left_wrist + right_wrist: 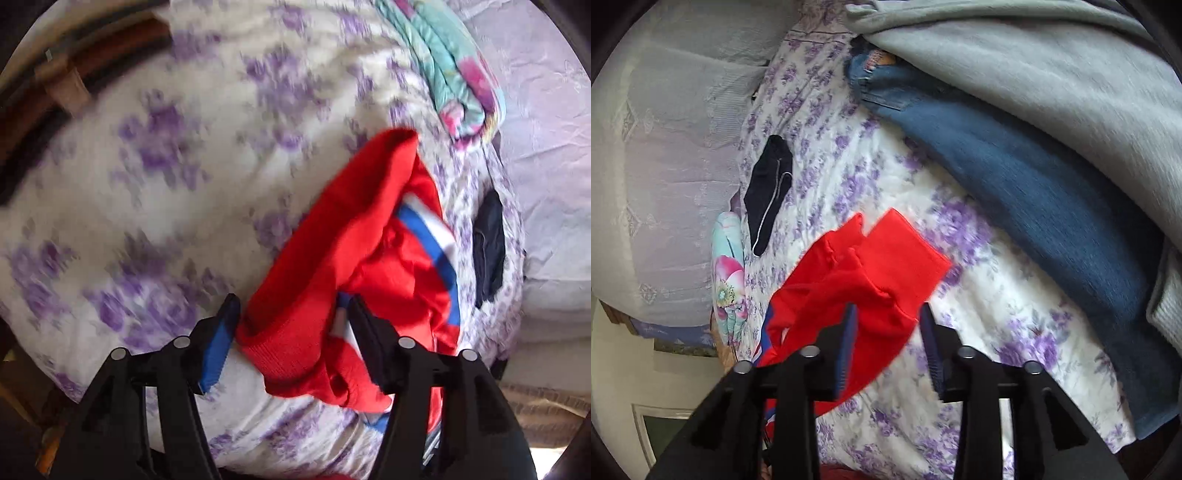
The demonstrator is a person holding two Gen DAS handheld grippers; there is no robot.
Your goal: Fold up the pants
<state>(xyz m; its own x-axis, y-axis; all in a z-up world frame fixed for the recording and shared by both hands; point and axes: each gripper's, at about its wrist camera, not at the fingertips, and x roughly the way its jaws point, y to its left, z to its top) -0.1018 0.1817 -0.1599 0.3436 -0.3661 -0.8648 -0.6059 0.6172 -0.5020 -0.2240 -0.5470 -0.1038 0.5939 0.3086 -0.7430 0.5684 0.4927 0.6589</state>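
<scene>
Red pants [354, 258] lie bunched on the flowered bedsheet [147, 206], blue-and-white side stripe showing. Left gripper [291, 339] has its jaws parted around the ribbed red end; the cloth sits between them, but with slack, so I read it as released, not clamped. Right gripper [888, 350] is also spread, with red cloth touching its left pad only, so no pinch there either. The fabric looks light, soft and floppy, likely a bit slick; it will sag, so best taken at the ribbed cuffs or waistband, not mid-leg. There is open sheet beyond the left gripper for laying it flat. The right side is tighter: jeans [1034, 192] and a grey blanket [1052, 74] are nearby, with a small dark garment [768, 192] and a folded floral cloth [729, 273] towards the bed edge.
</scene>
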